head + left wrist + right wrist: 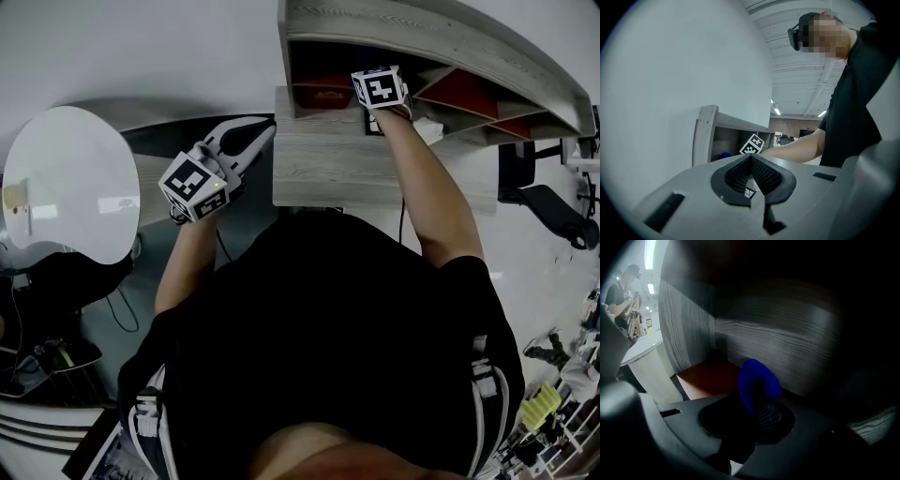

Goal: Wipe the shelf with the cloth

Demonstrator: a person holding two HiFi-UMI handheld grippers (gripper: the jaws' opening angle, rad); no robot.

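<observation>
The cloth [759,380] is being pinched by the right hand-held gripper [757,414] inside the shelf [787,333] at twelve o'clock; pressing it flat is advisable. The left hand-held gripper [751,174] is hanging closed, empty.

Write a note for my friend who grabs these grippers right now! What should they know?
Left gripper: jaws shut with nothing in them, held outside the grey wood-grain shelf, by its left end.
Right gripper: shut on the blue cloth, reached into a shelf compartment, over its red-brown floor.
Done: the cloth is gripped and inside the shelf. How much is already wiped cannot be told.
Left: rub the cloth over this compartment's floor, then do the other compartments.
</observation>
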